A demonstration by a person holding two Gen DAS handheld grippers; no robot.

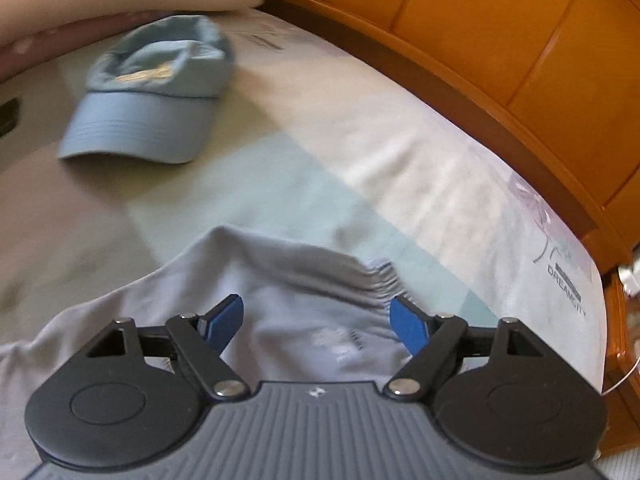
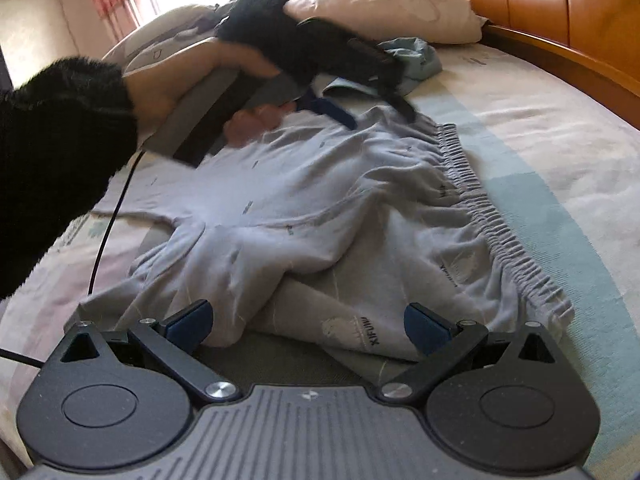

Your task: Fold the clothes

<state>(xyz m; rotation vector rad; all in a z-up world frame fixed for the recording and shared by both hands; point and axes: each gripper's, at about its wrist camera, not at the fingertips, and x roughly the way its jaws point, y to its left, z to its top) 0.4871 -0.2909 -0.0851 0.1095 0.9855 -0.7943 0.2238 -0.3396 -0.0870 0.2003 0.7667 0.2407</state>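
Right wrist view: grey shorts [image 2: 320, 216] rumpled on bed [image 2: 560, 128]. Left tool [image 1: 318, 322] wide, empty, above waistband; right tool [image 2: 306, 322] wide, empty. Risk: pinching single layer, fold skews.

The pale grey cotton shorts [image 2: 304, 216] carry small dark dashes and a ribbed waistband. The light blue fabric cap [image 1: 156, 92] shows yellowish stitching. The bed sheet [image 1: 360, 152] has cream, mint and pinkish blocks. The wooden headboard [image 1: 500, 32] is glossy orange.
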